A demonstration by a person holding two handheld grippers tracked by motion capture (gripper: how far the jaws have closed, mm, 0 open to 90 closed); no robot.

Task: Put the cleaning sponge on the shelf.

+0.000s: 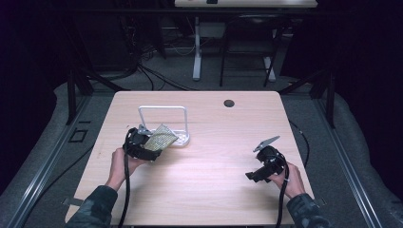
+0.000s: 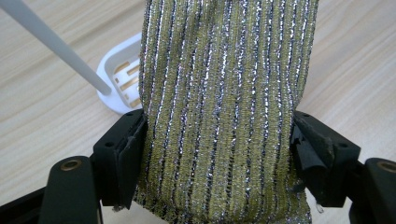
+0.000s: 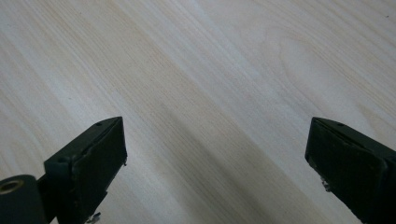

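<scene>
Looking down from the high view: left gripper (image 1: pixel 142 142) clamped on a gold-and-silver striped cloth (image 1: pixel 160 137), raised toward the white rack (image 1: pixel 164 110) near the table's (image 1: pixel 204 190) left middle, presumably to drape it over the bar. Right gripper (image 1: pixel 260 175) parked well apart near the right edge, probably idle.

Left gripper view: jaws pressing both edges of the cloth (image 2: pixel 224 102), fabric stretched flat between them; rack base (image 2: pixel 119 81) and a slanting white rod just behind, detail lost from above.

Right gripper view: jaws spread wide over bare wood, grasping nothing, an openness hard to judge from the high view.
</scene>
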